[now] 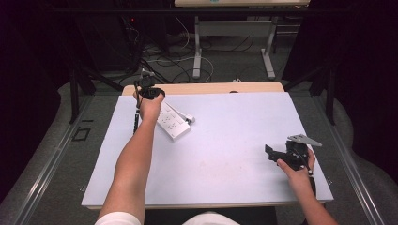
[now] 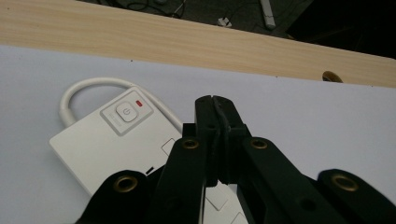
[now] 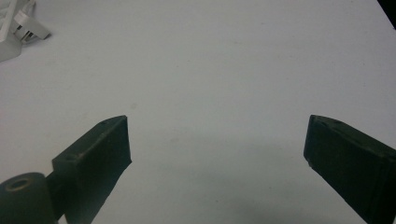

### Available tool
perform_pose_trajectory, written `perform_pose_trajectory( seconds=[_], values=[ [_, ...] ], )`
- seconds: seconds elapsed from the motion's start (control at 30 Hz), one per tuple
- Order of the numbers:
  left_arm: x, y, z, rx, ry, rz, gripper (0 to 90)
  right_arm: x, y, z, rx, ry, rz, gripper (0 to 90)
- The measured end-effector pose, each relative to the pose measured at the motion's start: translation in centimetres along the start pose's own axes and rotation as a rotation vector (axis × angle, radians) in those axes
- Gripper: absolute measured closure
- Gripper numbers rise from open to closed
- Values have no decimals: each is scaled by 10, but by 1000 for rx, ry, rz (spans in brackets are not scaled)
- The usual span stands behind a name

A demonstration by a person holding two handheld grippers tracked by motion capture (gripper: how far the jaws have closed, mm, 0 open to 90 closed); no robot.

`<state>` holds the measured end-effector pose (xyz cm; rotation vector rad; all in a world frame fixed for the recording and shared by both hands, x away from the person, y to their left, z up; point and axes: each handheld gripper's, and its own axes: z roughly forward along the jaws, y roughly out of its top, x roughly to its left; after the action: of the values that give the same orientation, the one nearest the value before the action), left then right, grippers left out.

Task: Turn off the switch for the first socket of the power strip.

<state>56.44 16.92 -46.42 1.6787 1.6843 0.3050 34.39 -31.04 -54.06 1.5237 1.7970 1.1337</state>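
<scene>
Closed left gripper point(image 2: 215, 105) hovers over white power strip point(image 2: 107, 140)

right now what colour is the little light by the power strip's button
Red, clearest in the left gripper view.

One power strip point(image 1: 172, 121), one plug point(image 1: 189, 119), two tools.

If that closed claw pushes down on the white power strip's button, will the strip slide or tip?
Probably neither. The power strip lies flat and broad on the white table cover, so tipping looks unlikely. Its smooth plastic might skid under a sideways push. The looped cable seems stiff enough to keep its curve. The left claw is shut, with nothing in it.
</scene>
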Motion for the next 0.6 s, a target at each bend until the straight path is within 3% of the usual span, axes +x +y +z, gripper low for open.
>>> perform_pose_trajectory(
  seconds=[0.6],
  values=[
    [9,-15,17,26,-6,-10,900,2,0,2,4,11,-3,67]
  ],
)
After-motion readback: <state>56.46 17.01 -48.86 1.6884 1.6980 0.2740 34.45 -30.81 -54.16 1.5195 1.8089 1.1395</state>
